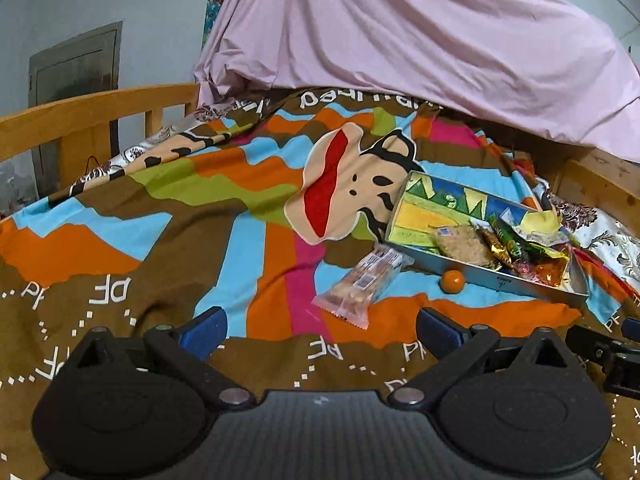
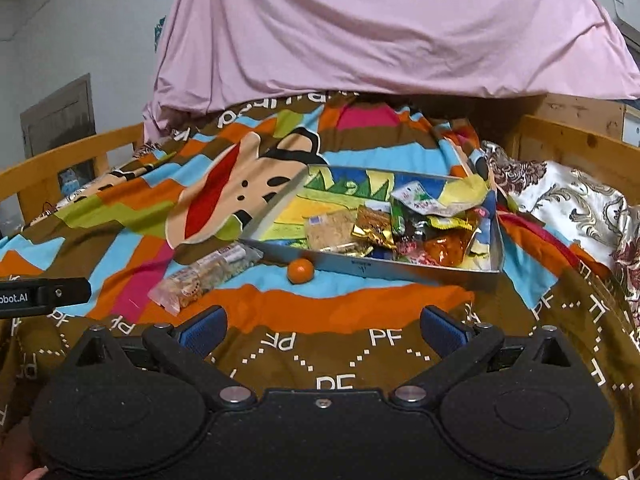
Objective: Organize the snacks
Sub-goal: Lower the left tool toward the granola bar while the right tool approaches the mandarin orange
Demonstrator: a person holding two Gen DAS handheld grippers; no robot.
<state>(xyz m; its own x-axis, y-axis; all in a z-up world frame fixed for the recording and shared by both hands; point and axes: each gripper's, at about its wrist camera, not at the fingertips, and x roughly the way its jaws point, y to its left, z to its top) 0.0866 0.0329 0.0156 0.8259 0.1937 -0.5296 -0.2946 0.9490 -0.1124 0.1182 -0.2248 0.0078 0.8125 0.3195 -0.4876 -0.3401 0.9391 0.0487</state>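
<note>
A shallow metal tin [image 1: 500, 278] [image 2: 384, 266] with a colourful printed bottom lies on the bedspread and holds several snack packets [image 1: 516, 248] [image 2: 424, 228], among them a pale cracker pack [image 2: 330, 230]. A long clear-wrapped biscuit pack [image 1: 366, 280] [image 2: 204, 276] lies on the spread left of the tin. A small orange ball-shaped snack [image 1: 453, 280] [image 2: 300, 270] lies against the tin's near wall. My left gripper [image 1: 320, 330] is open and empty, short of the biscuit pack. My right gripper [image 2: 322, 330] is open and empty, short of the orange snack.
A striped cartoon-monkey bedspread [image 1: 200, 208] [image 2: 132, 208] covers the bed. A pink sheet [image 1: 400, 32] [image 2: 360, 28] hangs behind. Wooden bed rails stand at the left [image 1: 80, 120] and at the right [image 2: 568, 140]. The left gripper's body [image 2: 44, 294] shows at the right view's left edge.
</note>
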